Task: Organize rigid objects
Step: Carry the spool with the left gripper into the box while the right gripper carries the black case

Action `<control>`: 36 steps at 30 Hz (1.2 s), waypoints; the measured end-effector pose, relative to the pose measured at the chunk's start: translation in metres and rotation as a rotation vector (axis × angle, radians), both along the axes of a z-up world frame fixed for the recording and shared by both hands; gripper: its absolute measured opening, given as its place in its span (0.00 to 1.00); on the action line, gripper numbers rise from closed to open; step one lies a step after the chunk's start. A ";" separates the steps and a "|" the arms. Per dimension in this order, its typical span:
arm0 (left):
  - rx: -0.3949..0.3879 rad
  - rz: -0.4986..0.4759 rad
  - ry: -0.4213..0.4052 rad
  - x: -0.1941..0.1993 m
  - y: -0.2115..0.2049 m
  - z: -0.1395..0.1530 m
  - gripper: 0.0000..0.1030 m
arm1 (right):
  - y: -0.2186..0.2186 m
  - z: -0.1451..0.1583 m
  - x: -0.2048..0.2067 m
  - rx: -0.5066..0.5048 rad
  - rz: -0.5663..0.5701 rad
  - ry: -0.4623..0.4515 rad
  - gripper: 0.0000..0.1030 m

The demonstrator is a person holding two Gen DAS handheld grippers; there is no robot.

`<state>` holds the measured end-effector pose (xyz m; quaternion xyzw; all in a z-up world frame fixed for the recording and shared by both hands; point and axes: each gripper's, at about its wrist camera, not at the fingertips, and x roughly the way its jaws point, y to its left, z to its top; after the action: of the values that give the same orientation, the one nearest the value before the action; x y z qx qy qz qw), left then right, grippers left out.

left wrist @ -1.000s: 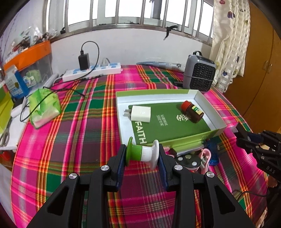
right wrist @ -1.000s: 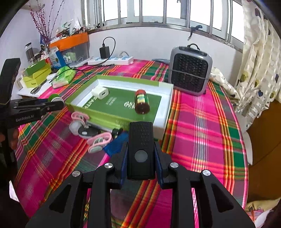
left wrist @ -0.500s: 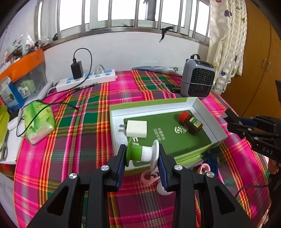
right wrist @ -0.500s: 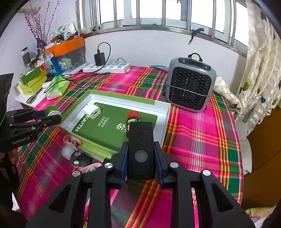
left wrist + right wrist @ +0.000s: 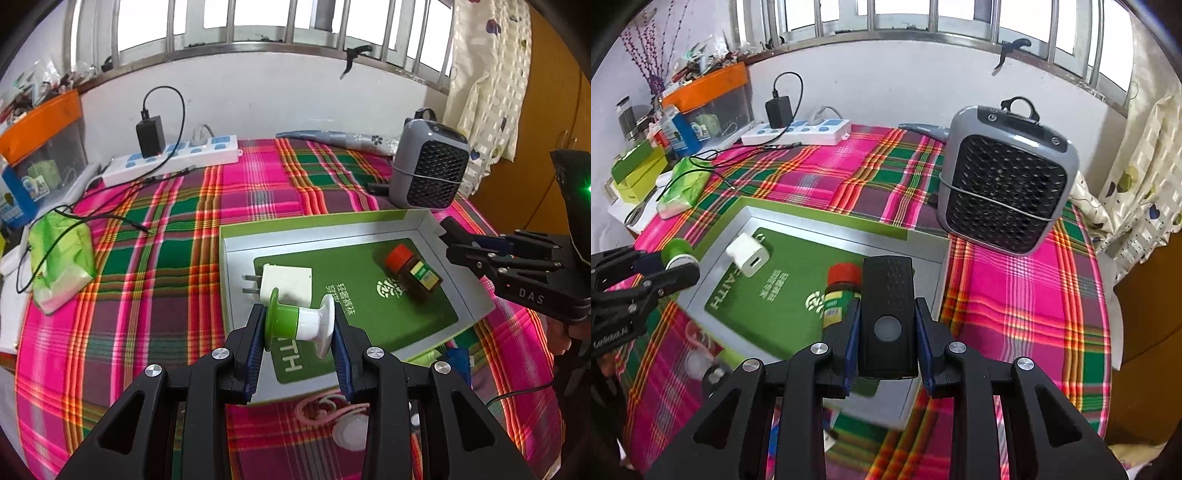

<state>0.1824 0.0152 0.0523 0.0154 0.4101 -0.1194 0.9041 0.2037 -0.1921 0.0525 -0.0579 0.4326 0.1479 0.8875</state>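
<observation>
Gripping a green and white spool (image 5: 300, 324) sideways between its blue-padded fingers, the left gripper (image 5: 299, 334) sits nearest in the left wrist view, hanging above the near edge of a shallow green-sided box (image 5: 424, 221). Below it, on the cloth, lie pink and white earphones (image 5: 341, 424) (partly hidden by the gripper).

The right gripper (image 5: 886, 325) is clamped on a black remote (image 5: 887, 314), held lengthwise with its round button facing up. It hangs over the right part of the same box.

Inside the box lies a green card with white lettering (image 5: 365, 295). A white plug adapter (image 5: 285, 283) rests on the card's left end, its prongs pointing left. A brown bottle with a red cap (image 5: 413, 270) lies on its side near the card's right end, well apart from the adapter. In the right wrist view the bottle (image 5: 842, 291) shows just left of the remote.

The box sits on a table covered by a pink, green and orange plaid cloth (image 5: 155, 266). Farther left lies a green tissue pack (image 5: 61, 260) with a black cable draped over it. Beyond the box to the right stands a grey fan heater (image 5: 1006, 181). At the far edge, against the white wall, a white power strip (image 5: 173, 160) holds a black charger (image 5: 149, 134). An orange-lidded bin (image 5: 711, 94) sits at far left.
</observation>
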 end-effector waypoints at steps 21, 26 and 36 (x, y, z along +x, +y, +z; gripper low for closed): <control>0.022 0.013 0.056 0.030 -0.005 -0.028 0.31 | 0.011 -0.028 0.042 -0.022 0.022 0.081 0.28; 0.022 0.010 0.055 0.032 -0.006 -0.030 0.31 | 0.014 -0.033 0.045 -0.028 0.026 0.089 0.28; 0.031 0.005 0.052 0.033 -0.010 -0.033 0.31 | 0.019 -0.036 0.048 -0.036 0.042 0.091 0.28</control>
<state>0.2154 0.0054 0.0193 0.0253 0.4354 -0.1109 0.8930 0.2514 -0.1734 0.0164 -0.0760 0.4736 0.1611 0.8625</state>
